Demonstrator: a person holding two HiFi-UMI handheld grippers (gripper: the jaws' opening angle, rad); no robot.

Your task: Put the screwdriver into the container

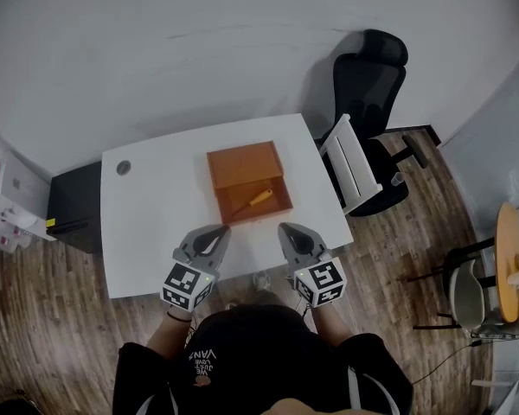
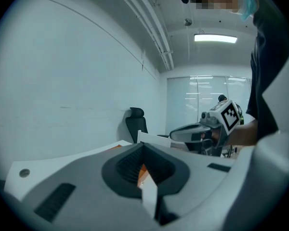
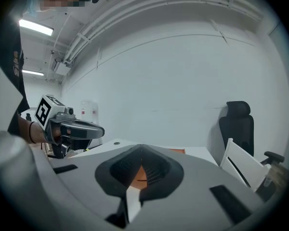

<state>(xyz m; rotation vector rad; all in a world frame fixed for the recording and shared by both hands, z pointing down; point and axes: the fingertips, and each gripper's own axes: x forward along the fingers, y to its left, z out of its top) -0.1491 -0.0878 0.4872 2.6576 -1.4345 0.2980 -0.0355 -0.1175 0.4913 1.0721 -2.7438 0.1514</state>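
Observation:
An orange container stands open on the white table, its lid folded back behind it. A screwdriver with a yellow handle lies slanted inside the container. My left gripper hovers at the table's front edge, just left of the container's near side, shut and holding nothing. My right gripper mirrors it on the right, also shut and holding nothing. In the left gripper view the jaws meet in a point, with the right gripper beyond. The right gripper view shows its own tips touching.
A black office chair and a white slatted chair stand right of the table. A black cabinet sits at the table's left. The table has a round cable hole at its far left. A round wooden table stands far right.

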